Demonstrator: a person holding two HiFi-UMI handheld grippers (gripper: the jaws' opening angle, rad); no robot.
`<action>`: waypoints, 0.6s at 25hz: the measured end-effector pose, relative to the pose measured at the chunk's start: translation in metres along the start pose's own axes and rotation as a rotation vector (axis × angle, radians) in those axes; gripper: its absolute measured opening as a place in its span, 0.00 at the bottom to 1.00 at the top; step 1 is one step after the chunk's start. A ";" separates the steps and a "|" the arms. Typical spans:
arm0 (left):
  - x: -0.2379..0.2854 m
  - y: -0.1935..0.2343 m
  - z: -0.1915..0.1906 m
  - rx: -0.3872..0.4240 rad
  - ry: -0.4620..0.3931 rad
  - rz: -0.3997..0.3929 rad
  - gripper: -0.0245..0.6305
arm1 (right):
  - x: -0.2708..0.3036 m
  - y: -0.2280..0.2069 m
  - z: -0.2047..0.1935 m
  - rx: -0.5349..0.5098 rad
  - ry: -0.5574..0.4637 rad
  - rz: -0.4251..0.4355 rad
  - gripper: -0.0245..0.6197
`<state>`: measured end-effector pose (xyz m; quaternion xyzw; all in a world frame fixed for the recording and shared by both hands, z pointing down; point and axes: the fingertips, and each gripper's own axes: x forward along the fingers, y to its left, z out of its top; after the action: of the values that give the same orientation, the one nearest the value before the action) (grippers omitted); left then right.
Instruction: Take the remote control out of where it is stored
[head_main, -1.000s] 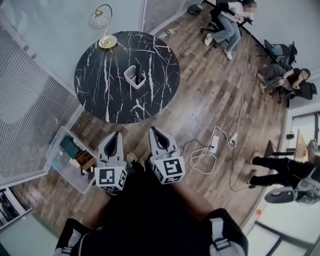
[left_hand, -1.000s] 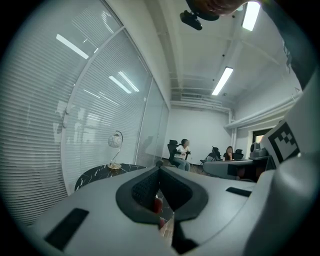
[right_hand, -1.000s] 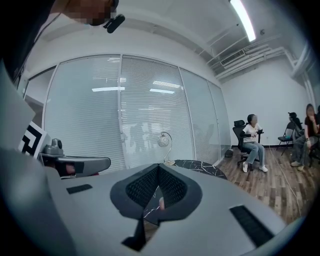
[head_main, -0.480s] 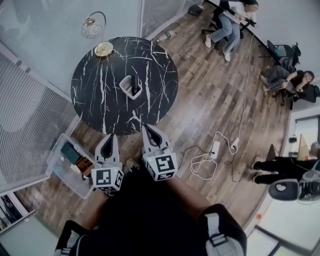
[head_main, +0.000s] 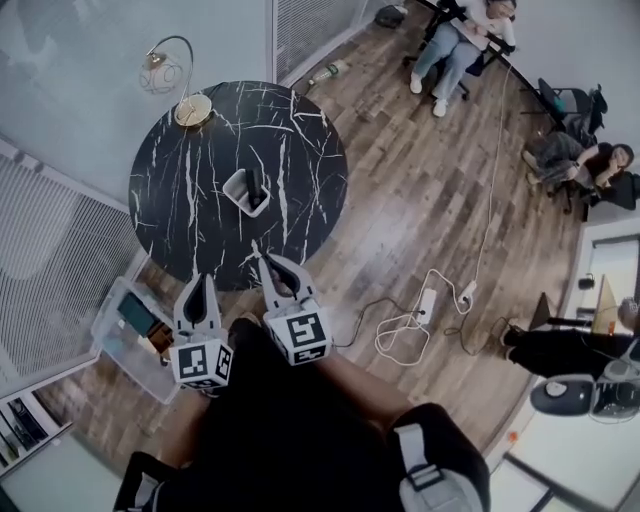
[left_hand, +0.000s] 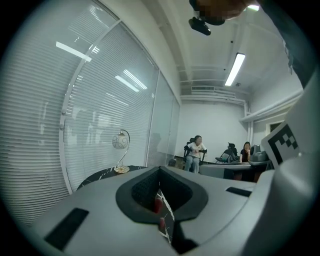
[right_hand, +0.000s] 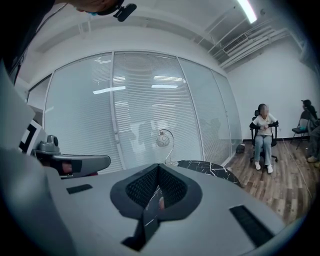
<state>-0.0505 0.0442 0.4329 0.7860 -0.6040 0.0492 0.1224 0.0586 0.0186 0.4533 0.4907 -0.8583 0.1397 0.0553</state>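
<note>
A dark remote control (head_main: 254, 183) stands upright in a small white holder (head_main: 237, 193) near the middle of the round black marble table (head_main: 190, 200). My left gripper (head_main: 199, 284) hovers at the table's near edge, shut and empty. Beside it, my right gripper (head_main: 268, 263) is also shut with nothing in it, its tip just over the table's near rim. Both are well short of the holder. In the left gripper view the left gripper (left_hand: 160, 171) has its jaws together, and the right gripper (right_hand: 159, 168) looks the same in the right gripper view.
A gold-based lamp (head_main: 190, 108) with a globe shade stands at the table's far left. A clear plastic box (head_main: 125, 335) sits on the wood floor at my left. A power strip and cables (head_main: 424, 302) lie to the right. People sit at the far wall (head_main: 450, 35).
Both grippers have come closer to the table; the right tip now reaches its near rim. The table and holder have shifted left and down in the head view.
</note>
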 end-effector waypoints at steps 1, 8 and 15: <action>0.004 0.003 0.000 -0.002 0.006 0.004 0.05 | 0.004 -0.001 -0.001 0.004 0.007 0.002 0.04; 0.039 0.019 0.002 0.001 0.018 -0.020 0.05 | 0.031 -0.018 0.002 0.012 -0.006 -0.051 0.04; 0.072 0.062 0.017 0.015 0.010 -0.069 0.05 | 0.072 -0.013 -0.002 0.025 0.030 -0.130 0.04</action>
<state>-0.0926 -0.0428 0.4406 0.8070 -0.5755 0.0533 0.1214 0.0328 -0.0463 0.4742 0.5438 -0.8219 0.1540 0.0710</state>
